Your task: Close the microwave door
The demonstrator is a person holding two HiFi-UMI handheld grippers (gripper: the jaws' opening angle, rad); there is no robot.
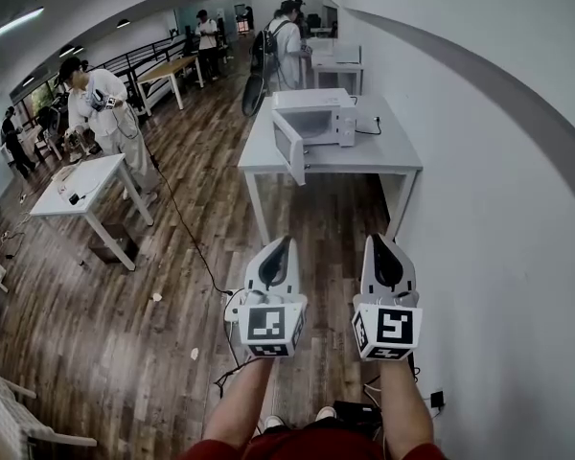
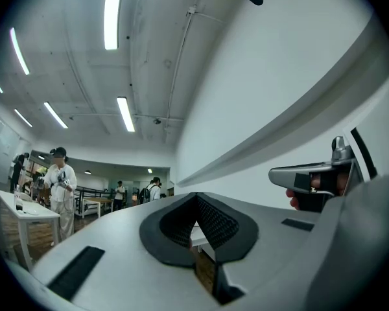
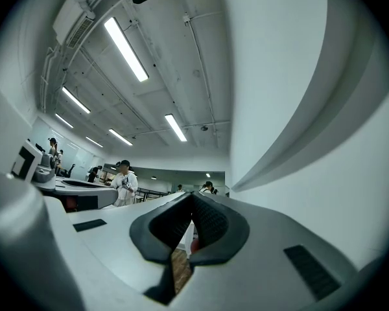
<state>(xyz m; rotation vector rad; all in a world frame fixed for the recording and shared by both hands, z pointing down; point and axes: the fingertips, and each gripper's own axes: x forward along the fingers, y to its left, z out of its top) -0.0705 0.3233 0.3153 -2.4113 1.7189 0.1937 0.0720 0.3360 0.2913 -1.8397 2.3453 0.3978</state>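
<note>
A white microwave (image 1: 318, 121) stands on a grey table (image 1: 374, 156) a few steps ahead, against the right wall. Its door (image 1: 289, 148) hangs open, swung out toward the table's front left. Both grippers are held close to my body, well short of the table. My left gripper (image 1: 279, 241) (image 2: 195, 197) is shut with nothing between its jaws. My right gripper (image 1: 382, 240) (image 3: 193, 197) is likewise shut and empty. In both gripper views the jaws point up toward the ceiling and wall, and only a sliver of the table shows through them.
The white wall (image 1: 498, 209) runs along my right. A white table (image 1: 81, 182) with a person in white (image 1: 101, 111) beside it stands at the left. A cable (image 1: 187, 230) crosses the wooden floor. More tables and people are at the back.
</note>
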